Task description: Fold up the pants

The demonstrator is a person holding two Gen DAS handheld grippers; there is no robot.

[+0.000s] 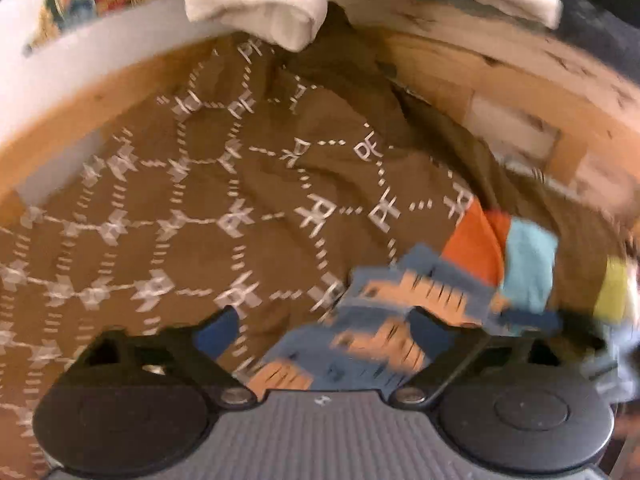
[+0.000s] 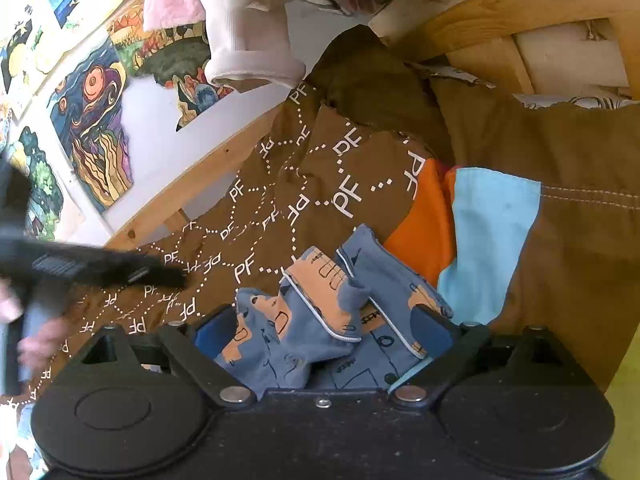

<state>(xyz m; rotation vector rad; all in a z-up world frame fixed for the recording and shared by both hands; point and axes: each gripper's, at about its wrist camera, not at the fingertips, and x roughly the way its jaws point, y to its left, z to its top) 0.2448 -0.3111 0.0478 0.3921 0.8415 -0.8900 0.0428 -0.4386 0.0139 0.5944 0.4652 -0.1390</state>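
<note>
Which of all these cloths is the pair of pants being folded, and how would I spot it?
Start with the big brown bedspread printed with white "PF" letters. On it, just in front of the right gripper, lies a small bundle, the pants. They are blue with tan patches and dark line drawings, unlike the plain orange and light blue patches beside them.

White wall [image 2: 156,112], colourful paintings [image 2: 94,136]

small blue-and-tan printed cloth pants [image 2: 320,320]: soft matt knit, crumpled. brown cloth cover with white pf print [image 2: 256,220]: matt woven, wrinkled. pale wooden frame [image 2: 500,12]: bare, grainy. painted paper pictures [image 2: 96,128] on the wall: flat, matt. black plastic right gripper [image 2: 324,328]: matt, with shiny metal bolts.
</note>
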